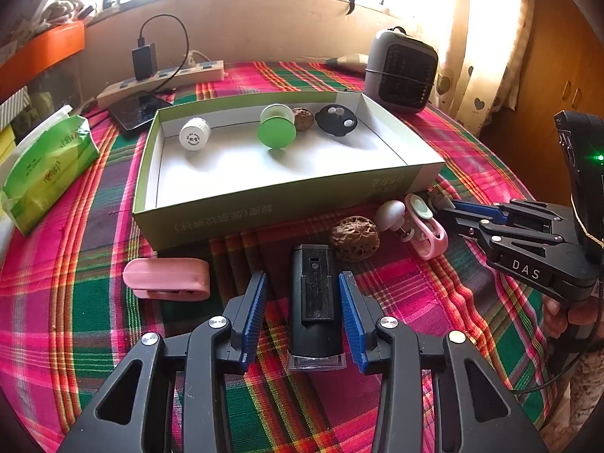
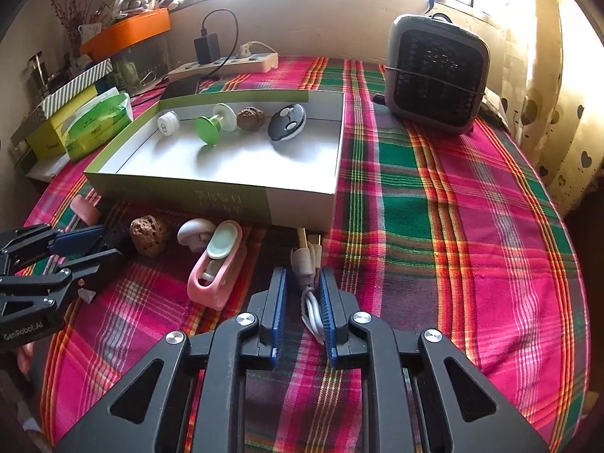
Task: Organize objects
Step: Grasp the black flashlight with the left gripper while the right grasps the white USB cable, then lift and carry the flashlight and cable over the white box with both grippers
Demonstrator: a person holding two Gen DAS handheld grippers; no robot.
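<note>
Left gripper (image 1: 303,315) open, straddles black light (image 1: 314,305) just before box (image 1: 264,204): rigid, smooth, grip flat sides mid-body. Right gripper (image 2: 301,311) open around floppy white cable (image 2: 310,302); pinch coiled bundle.

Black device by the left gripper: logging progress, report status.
Left gripper open, straddling black device. Right gripper open around white cable. Box holds four items; nothing blocking.

- The pink clip (image 2: 85,208) is mostly hidden behind the left gripper (image 2: 81,243) in the right wrist view.
- Print on the green box (image 1: 264,215) wall is too blurred to read.
- The cable (image 2: 311,311) disappears partly behind the blue fingers (image 2: 327,309).
</note>
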